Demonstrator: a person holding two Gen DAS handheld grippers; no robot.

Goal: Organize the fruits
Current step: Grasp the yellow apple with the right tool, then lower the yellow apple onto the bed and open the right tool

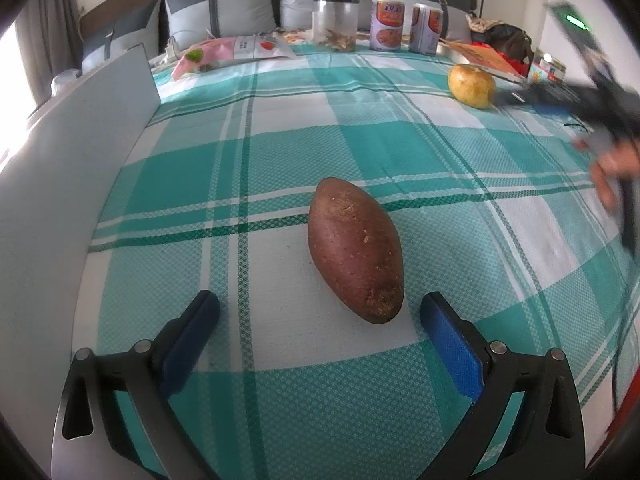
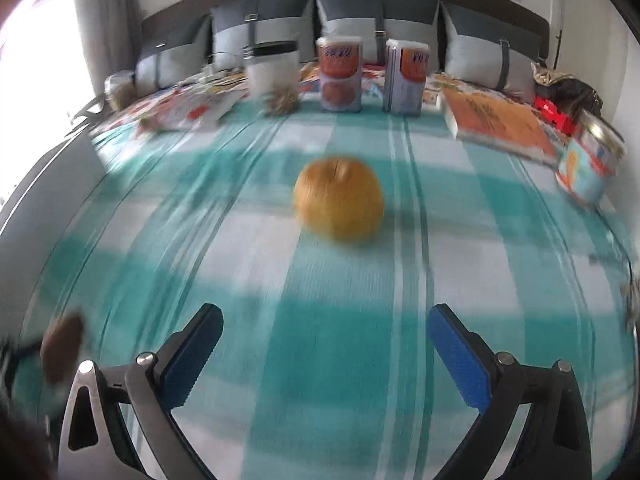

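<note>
Left wrist view puts our left gripper [image 1: 320,312], jaws apart, just short of the sweet potato [image 1: 354,249], long axis 11-to-5, while the right gripper [image 2: 326,320], also apart, faces the pear [image 2: 338,200] at 12.

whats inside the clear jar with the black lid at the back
The clear jar holds a low pile of brownish dried bits at its bottom; the rest looks empty. What the bits are is too small to tell, and the right wrist view is blurred.

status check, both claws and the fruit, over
Left claw open, sweet potato just ahead. Right claw open, yellow fruit ahead. Nothing between.
</note>
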